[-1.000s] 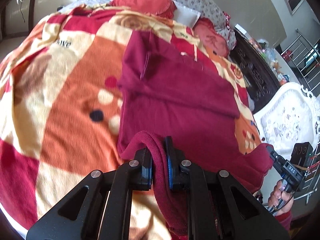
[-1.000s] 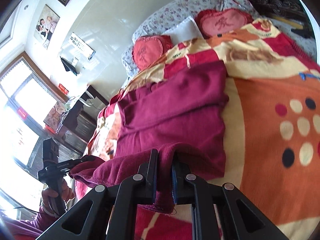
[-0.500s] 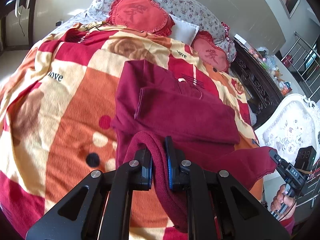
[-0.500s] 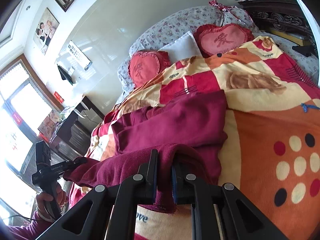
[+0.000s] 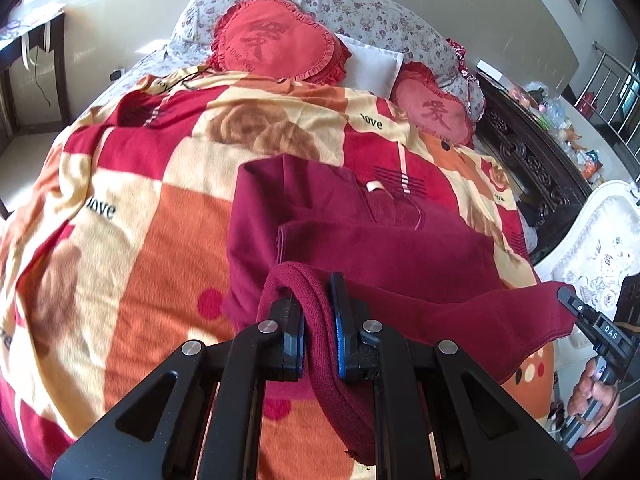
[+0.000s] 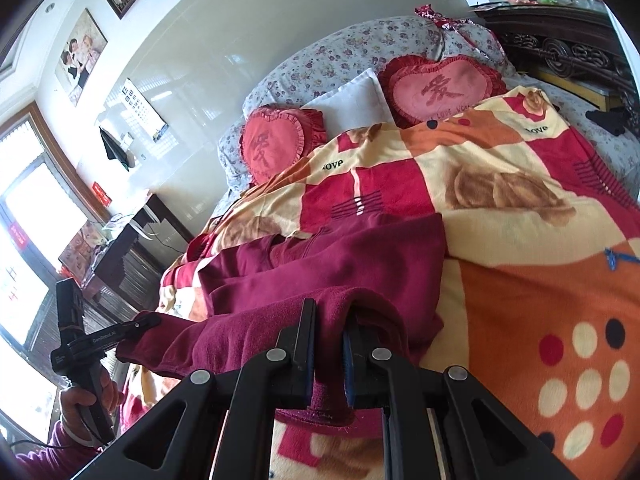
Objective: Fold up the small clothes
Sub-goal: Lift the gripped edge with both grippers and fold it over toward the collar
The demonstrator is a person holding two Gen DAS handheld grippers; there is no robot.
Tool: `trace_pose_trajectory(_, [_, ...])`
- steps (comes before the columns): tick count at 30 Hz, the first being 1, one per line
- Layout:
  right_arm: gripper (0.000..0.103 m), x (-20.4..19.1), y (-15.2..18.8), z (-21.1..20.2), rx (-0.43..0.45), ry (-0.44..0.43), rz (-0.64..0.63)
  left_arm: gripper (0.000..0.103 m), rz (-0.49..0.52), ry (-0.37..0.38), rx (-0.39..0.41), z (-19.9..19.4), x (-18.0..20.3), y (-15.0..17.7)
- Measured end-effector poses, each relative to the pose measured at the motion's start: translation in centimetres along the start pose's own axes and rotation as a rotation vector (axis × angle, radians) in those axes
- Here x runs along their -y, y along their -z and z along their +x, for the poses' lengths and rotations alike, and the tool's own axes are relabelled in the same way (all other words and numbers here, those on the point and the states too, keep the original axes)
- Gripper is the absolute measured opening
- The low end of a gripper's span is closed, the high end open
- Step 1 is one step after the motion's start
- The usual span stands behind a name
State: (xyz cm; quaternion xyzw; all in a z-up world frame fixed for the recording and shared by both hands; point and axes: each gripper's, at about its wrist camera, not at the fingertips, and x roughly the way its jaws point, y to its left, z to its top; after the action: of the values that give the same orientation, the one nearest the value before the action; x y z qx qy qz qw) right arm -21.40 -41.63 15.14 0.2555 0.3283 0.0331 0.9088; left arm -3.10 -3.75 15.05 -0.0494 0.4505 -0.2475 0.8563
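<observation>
You are mid-fold: each gripper is clamped on a bottom corner of the maroon garment point(image 5: 384, 248), and the hem between them hangs lifted off the bed point(image 5: 120, 240) as a taut band. The left gripper point(image 5: 318, 338) has its fingers point(image 5: 294, 344) pressed together on a ribbed roll of the fabric, which arches over one finger and trails down between the two. The right gripper point(image 6: 326, 354) is likewise pinched shut on a bunched fold of the same cloth, with a tail of it hanging below the fingers point(image 6: 302, 356).

Beyond both sets of fingers the rest of the garment lies flat on the patterned blanket point(image 6: 540, 300), its sleeves apparently already folded across the body — a pale neck label point(image 5: 374, 186) shows at the far end. So the long axis runs straight away from your fingers, hem nearest you, collar pointing toward the heart-shaped cushions point(image 5: 276, 44) at the head of the bed.

The step in hand looks like bringing the hem up to the collar. For the next move, I judge you need to carry both corners forward together, at even height and with the hem kept straight — then lower them just short of the collar edge before letting go. If one hand leads, the fold will likely land skewed.
</observation>
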Motion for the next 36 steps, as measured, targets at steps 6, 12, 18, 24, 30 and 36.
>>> trace_pose_trajectory(6, [0.010,0.3,-2.5,1.6,0.010,0.027,-0.006,0.010,0.032,-0.019,0.013,1.2,0.8,-2.1])
trace_pose_trajectory(12, [0.010,0.9,-4.1,3.4,-0.002,0.043,-0.015,0.010,0.027,-0.029,0.007,2.9,1.0,-3.8])
trace_pose_trajectory(18, [0.010,1.9,-5.5,5.6,-0.011,0.060,-0.001,0.010,0.039,-0.047,0.003,4.9,1.4,-5.3])
trace_pose_trajectory(24, [0.010,2.8,-7.0,8.2,-0.040,0.085,-0.013,0.010,0.023,-0.049,-0.006,7.2,1.2,-7.1])
trace_pose_trajectory(30, [0.010,5.0,-8.1,11.2,-0.071,0.093,0.034,0.010,0.001,-0.060,-0.040,10.2,0.5,-8.3])
trace_pose_trajectory(36, [0.010,6.2,-8.9,13.6,-0.096,0.097,0.042,0.010,-0.020,-0.083,-0.072,12.5,-0.4,-8.6])
